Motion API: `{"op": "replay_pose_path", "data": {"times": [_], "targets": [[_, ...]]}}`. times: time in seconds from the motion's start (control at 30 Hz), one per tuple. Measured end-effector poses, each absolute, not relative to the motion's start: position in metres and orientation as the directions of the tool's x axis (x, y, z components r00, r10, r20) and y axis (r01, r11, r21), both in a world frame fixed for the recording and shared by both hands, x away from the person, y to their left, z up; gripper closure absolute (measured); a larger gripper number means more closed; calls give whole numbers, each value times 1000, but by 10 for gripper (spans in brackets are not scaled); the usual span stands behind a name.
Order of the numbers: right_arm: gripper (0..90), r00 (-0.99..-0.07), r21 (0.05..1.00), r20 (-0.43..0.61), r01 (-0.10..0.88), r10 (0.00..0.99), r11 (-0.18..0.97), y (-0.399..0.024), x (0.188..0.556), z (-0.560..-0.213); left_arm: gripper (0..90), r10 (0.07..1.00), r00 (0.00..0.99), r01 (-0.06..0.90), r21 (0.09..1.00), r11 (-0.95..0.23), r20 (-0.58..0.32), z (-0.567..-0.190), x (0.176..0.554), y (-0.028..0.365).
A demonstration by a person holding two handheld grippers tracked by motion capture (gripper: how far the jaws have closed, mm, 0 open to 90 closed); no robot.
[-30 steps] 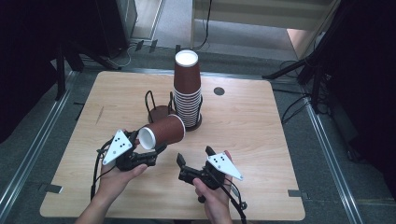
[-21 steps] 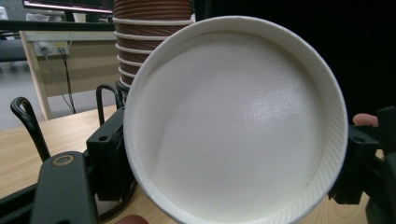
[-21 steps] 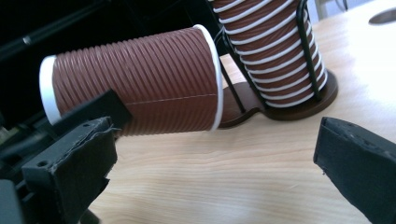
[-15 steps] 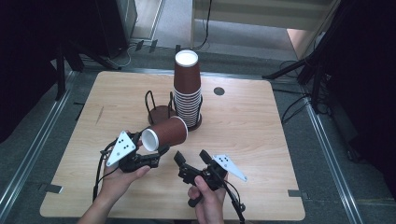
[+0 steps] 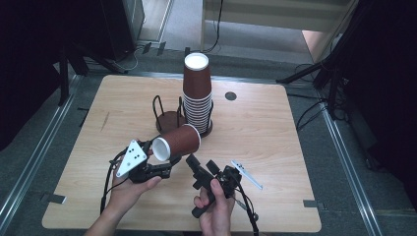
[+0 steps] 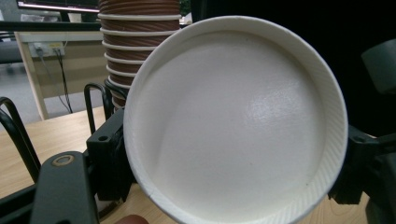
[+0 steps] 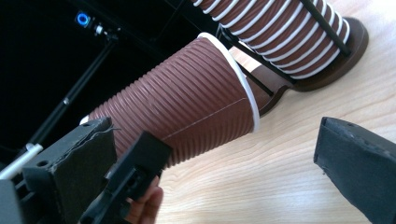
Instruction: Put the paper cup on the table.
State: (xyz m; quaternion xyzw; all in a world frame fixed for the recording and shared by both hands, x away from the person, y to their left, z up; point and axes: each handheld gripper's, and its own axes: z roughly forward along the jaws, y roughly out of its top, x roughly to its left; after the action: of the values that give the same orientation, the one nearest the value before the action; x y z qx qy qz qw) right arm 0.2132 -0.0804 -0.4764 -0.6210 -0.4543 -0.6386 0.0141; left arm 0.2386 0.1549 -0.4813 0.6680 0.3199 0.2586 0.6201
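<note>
Cup [image 5: 177, 142] lies sideways in left claw [image 5: 164, 160], clear above table [image 5: 275, 128]; right claw [image 5: 201, 169] wide.

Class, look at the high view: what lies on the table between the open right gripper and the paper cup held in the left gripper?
Nothing: only bare tabletop separates the right gripper from the paper cup in the left gripper, as the high view shows.

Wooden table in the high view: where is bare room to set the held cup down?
The wooden table is bare right of the tall stack of brown ribbed paper cups, and along its far-left part beyond the empty black wire holder. The near middle is crowded: left claw holding the brown paper cup, right claw.
</note>
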Motion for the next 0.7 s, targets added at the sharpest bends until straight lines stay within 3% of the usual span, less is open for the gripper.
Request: {"op": "replay_pose_path", "data": {"times": [0.4,0.7], "targets": [[0,-62,323,926,638,372,-699,-84,219,-482,210,743,668,101,994,-28,-47,-484,237,150],[0,32,186,965,618,261,-764,-87,222,-486,211,734,677,94,996,-5,-60,-489,237,145]]}}
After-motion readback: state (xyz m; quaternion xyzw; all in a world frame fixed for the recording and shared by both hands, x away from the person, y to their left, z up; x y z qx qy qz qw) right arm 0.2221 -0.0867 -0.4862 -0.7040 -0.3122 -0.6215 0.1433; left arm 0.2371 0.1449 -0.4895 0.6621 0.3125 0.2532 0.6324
